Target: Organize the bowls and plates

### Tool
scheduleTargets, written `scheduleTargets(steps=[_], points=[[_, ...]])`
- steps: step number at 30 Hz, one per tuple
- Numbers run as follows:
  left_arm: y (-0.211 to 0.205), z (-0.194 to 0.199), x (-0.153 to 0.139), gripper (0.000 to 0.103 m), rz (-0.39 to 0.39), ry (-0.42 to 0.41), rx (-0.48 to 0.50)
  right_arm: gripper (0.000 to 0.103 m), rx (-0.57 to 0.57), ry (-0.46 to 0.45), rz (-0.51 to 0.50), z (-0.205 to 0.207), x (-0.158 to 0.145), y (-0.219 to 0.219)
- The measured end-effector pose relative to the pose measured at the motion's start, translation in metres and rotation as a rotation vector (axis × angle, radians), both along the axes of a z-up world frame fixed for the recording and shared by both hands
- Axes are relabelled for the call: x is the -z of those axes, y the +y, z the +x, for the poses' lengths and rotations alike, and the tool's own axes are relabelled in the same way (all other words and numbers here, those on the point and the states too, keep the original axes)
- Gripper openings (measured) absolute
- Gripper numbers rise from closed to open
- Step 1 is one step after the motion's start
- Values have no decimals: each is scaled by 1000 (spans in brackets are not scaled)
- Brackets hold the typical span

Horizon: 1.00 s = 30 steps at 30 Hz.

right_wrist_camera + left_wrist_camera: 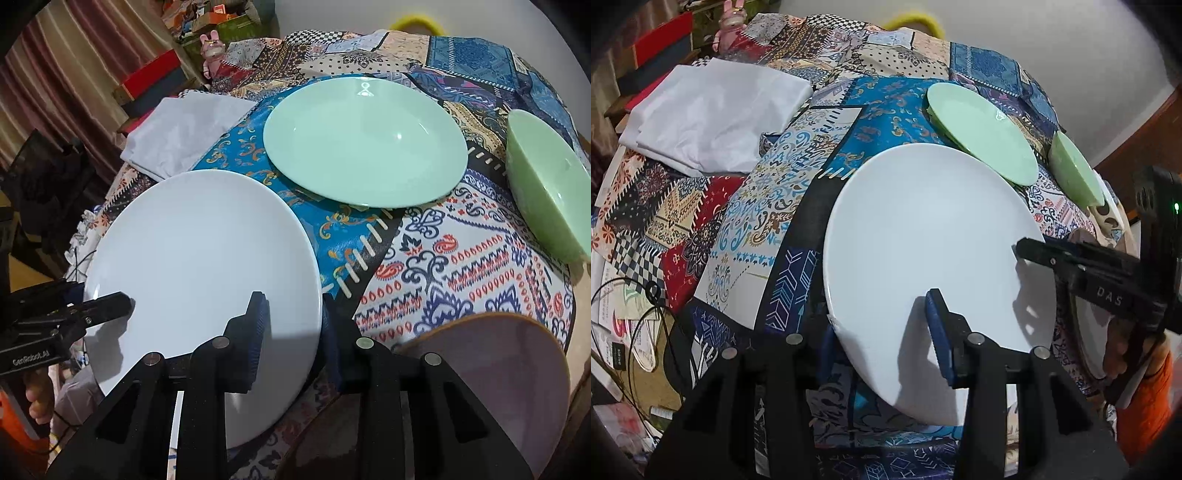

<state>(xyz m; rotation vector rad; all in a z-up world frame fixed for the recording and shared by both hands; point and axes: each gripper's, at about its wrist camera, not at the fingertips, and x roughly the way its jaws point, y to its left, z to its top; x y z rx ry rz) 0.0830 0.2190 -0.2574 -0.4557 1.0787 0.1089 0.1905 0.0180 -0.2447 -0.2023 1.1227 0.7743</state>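
Two grippers are clamped on one white plate (199, 266): the left gripper (882, 339) has the rim at its near edge between its fingers, one pad on top and one beneath, and the right gripper (295, 332) pinches the opposite rim likewise. This looks like the lifting step. Next, I reckon, both must rise together, level, towards the green plate (365, 144) beyond the fingertips.

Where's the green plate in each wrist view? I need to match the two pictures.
Left wrist view: green plate sits upper right, just beyond the white plate.
Right wrist view: green plate fills the upper centre, beyond and right of the white plate.
Shared landmark: the green bowl, right of the green plate.
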Motion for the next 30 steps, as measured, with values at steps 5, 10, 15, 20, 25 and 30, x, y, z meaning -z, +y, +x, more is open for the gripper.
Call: scheduleTargets(steps=[5, 10, 15, 20, 25, 30], points=[[-4, -5, -9, 44, 9, -17, -5, 27, 12, -6, 23, -7, -6, -5], [-11, -8, -23, 44, 25, -42, 6, 27, 32, -29, 53, -10, -18, -16], [-24, -7, -40, 44, 38, -73, 30, 27, 59, -62, 81, -15, -33, -29], [-39, -3, -53, 44, 46, -102, 54, 27, 93, -87, 99, -17, -44, -46], [-56, 3, -65, 44, 54, -123, 82, 27, 123, -108, 108, -19, -53, -66], [-76, 7, -73, 44, 58, -140, 125, 27, 162, -125, 120, -21, -59, -88]])
